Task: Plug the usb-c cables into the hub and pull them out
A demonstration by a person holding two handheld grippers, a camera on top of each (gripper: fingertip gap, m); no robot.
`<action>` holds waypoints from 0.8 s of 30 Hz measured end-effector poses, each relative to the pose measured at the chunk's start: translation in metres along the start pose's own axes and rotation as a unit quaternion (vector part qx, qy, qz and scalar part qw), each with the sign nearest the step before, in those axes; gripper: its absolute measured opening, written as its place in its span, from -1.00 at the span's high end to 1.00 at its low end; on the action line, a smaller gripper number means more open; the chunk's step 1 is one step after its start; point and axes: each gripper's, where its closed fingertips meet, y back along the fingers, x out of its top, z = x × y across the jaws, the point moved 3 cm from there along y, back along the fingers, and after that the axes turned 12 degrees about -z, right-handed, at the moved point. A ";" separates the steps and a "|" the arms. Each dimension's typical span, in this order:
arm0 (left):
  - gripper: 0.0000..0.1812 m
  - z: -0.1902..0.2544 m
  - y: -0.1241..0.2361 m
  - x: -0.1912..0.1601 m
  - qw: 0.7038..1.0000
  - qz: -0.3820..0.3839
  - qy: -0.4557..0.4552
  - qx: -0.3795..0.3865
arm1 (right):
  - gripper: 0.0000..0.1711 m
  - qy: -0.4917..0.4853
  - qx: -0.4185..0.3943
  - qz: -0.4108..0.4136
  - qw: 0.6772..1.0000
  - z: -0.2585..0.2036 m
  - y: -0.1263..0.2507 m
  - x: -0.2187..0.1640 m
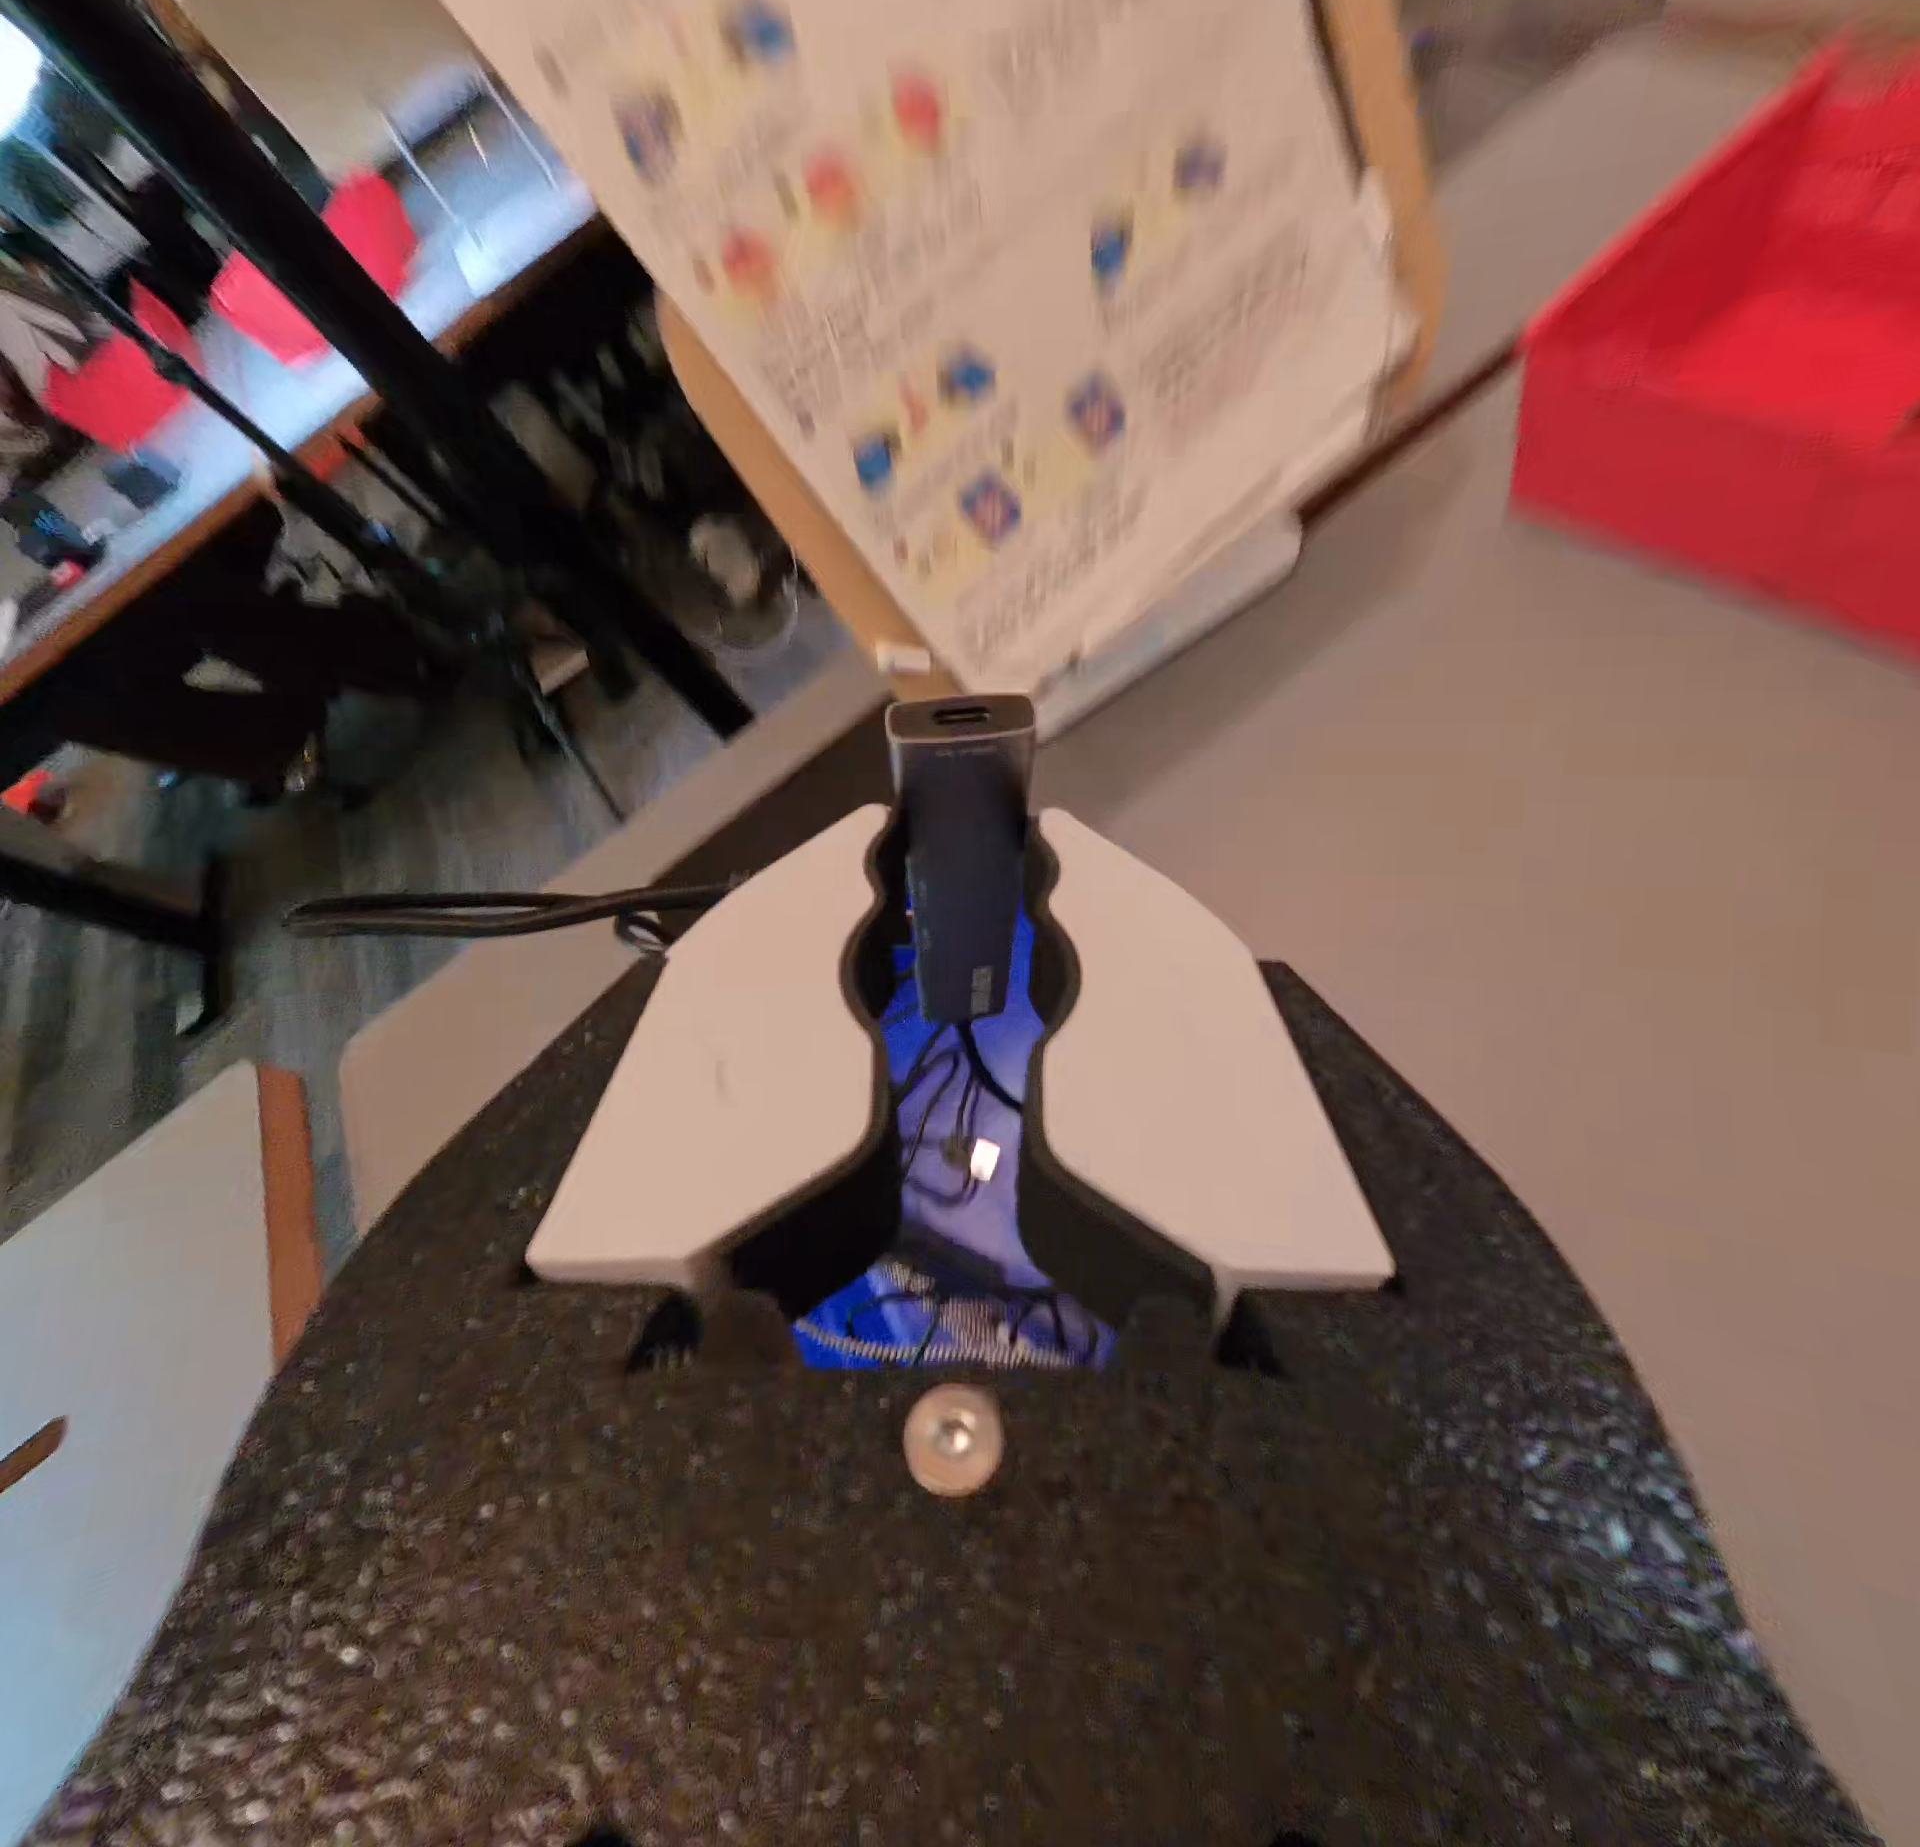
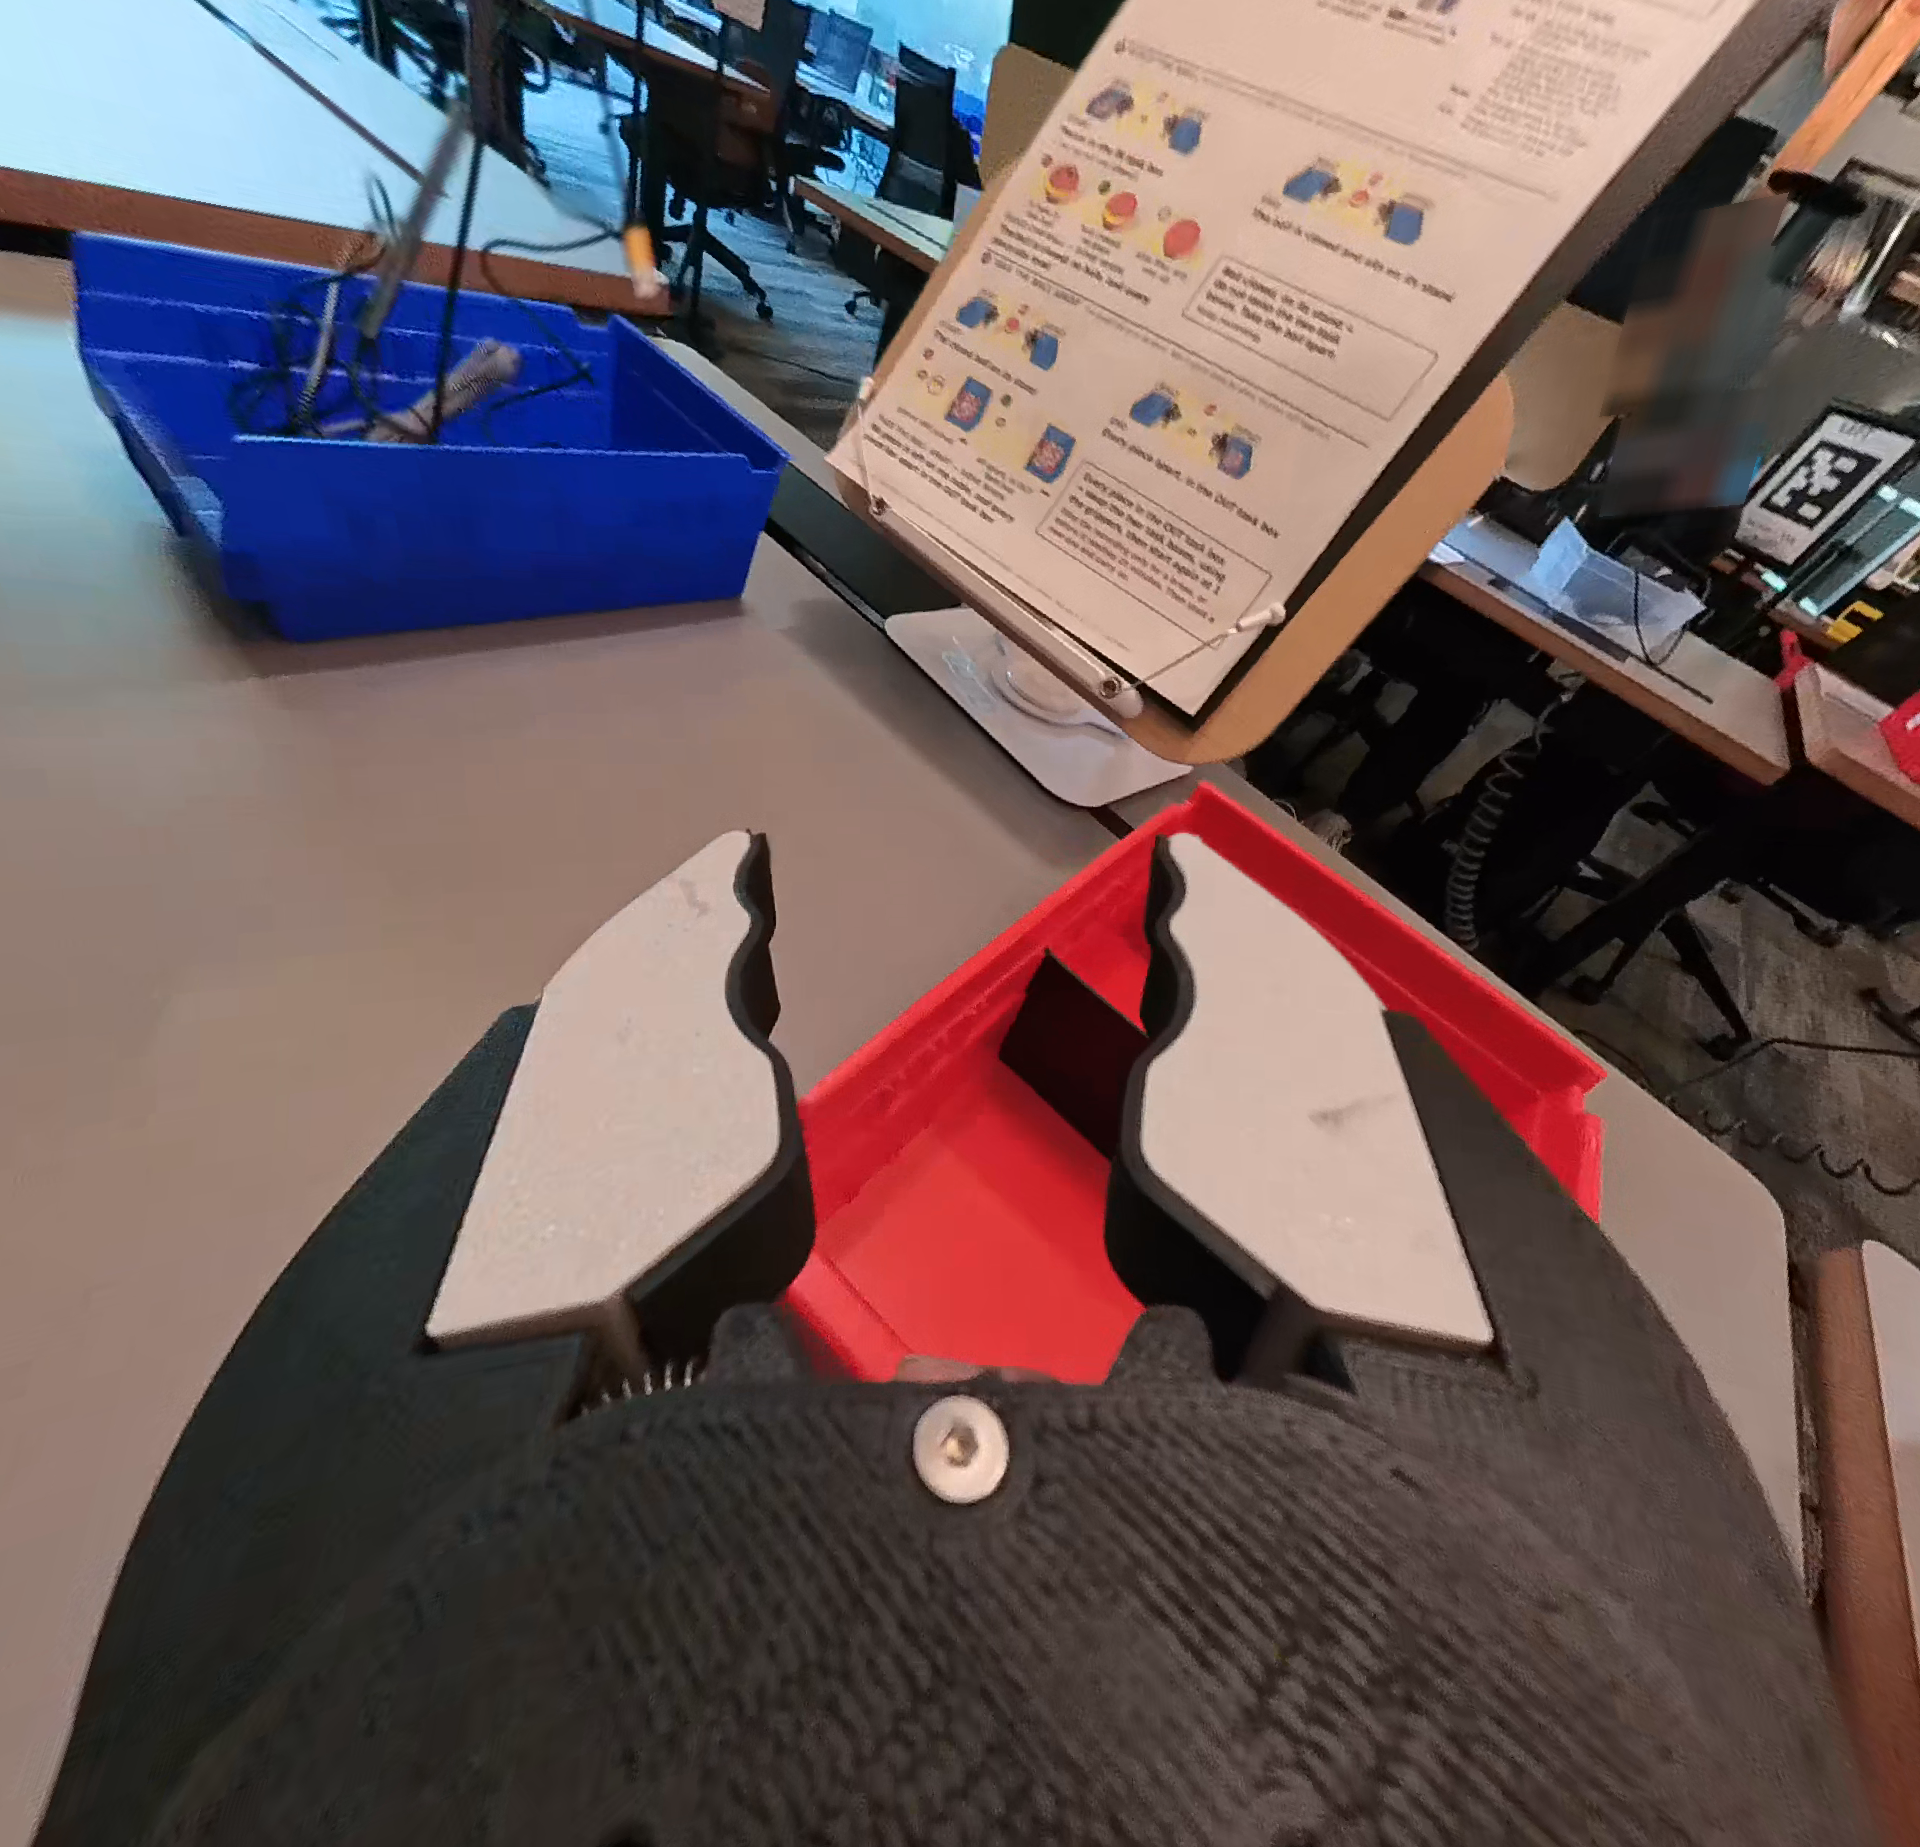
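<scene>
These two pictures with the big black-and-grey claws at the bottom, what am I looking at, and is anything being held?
Each picture comes from a camera riding on a hand-held gripper, looking along its two fingers. In the left wrist view, the left gripper is shut on a dark hub, lifted above a blue bin holding cables. In the right wrist view, the right gripper is open and empty over a red bin on the grey table. Behind stands a tilted instruction sheet.

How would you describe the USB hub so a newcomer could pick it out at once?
Start at the grey table, above the blue bin of tangled cables. The left gripper is shut on the hub, a slim dark bar standing upright, one small oval port in its top end.
</scene>
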 end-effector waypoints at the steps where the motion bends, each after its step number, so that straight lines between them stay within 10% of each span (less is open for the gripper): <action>1: 0.77 0.000 0.016 0.013 0.999 0.035 0.014 0.001 | 0.19 0.002 0.002 0.003 1.000 -0.004 0.001 0.003; 14: 0.77 0.045 0.132 0.088 0.954 0.287 -0.031 0.081 | 0.17 0.020 0.039 0.017 0.999 -0.044 -0.016 0.022; 24: 0.77 0.029 0.080 0.055 0.961 0.125 -0.142 0.199 | 0.18 0.017 0.040 -0.003 0.999 -0.049 -0.026 0.013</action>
